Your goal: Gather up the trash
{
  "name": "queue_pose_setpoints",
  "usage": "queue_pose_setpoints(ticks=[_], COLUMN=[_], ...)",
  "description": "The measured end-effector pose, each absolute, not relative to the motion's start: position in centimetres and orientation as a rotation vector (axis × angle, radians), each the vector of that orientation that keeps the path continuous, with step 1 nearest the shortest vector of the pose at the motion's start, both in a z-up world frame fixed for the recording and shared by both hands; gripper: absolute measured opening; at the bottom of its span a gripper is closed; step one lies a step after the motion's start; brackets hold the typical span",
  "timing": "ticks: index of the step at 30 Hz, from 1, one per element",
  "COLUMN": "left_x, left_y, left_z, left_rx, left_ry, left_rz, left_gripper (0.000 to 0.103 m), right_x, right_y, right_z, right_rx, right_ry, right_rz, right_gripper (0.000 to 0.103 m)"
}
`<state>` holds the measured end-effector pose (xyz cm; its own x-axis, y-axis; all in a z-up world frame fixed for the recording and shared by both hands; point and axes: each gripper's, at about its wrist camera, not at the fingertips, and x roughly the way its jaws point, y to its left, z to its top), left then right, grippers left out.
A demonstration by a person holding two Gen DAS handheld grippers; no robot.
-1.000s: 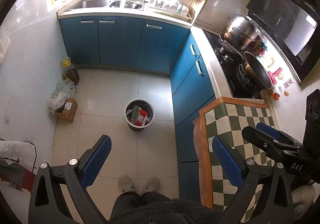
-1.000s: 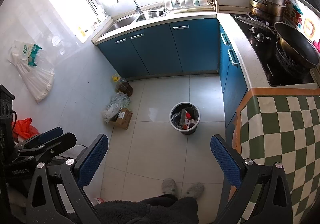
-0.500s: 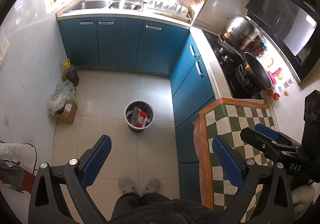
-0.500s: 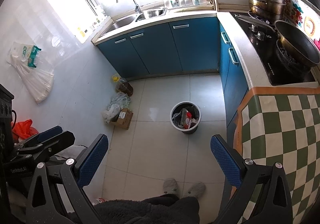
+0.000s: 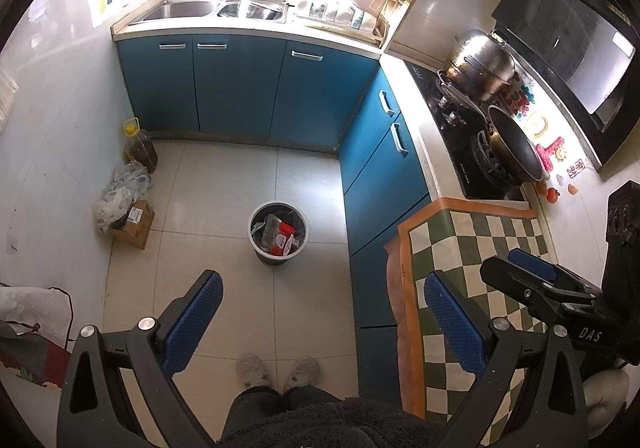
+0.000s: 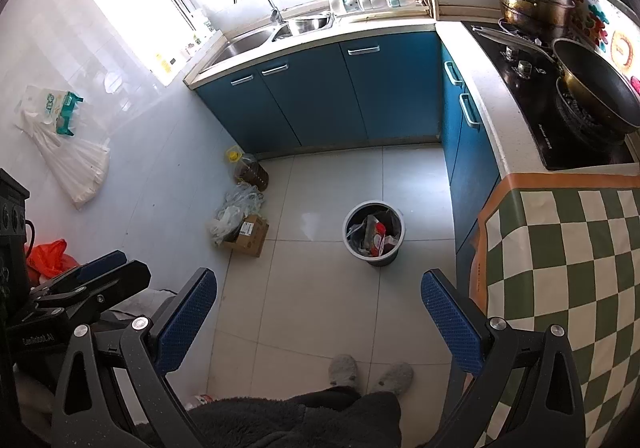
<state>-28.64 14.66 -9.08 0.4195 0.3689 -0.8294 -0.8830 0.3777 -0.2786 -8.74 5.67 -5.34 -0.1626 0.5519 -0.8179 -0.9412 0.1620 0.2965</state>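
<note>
Left wrist view: the left gripper hangs high above a tiled kitchen floor, its blue-padded jaws wide apart and holding nothing, while the right gripper beside it is likewise spread and empty. The task's thing, a round trash bin, stands upright on the floor well below both tools, near the blue cabinets and ahead of the person's slippers. It is lined with a dark bag and loaded with crumpled wrappers and red packaging, which look light and soft. The bin itself appears to be thin plastic, stiff at the rim and probably easy to lift, though smooth walls could slip between the pads. The likeliest hold is the rim, one finger inside and one outside, or the gathered edge of the liner, which would crumple and stretch under a pinch. Against the left wall, well apart from the bin, a cardboard box with plastic bags heaped on it may also count as trash; the bags are limp and best taken by a bunched fold
</note>
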Motion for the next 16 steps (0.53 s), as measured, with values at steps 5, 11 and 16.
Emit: queue_pose_setpoints(ticks=[5,11,16], left_x=[-28.4,-28.4,-28.2], left_y=[15.2,15.1,16.0], left_z=[-8.8,-8.8,-8.5], left_rx=[-0.809,-0.809,-0.809], left_ry=[0.75,0.751,0.752], left_rz=[0.9,0.909,0.903], left_gripper=[0.103,0.103,0.103], right_x=[-8.7,-8.6,-8.3], right_y=[5.7,5.7,5.7], right_z=[-5.3,-5.2,-5.2], right_rx=[-0.493,-0.489,-0.487], right_ry=[1.049,1.05,1.053], right_rz=[1.411,1.408,1.407], right_gripper=[0.103,0.103,0.103])
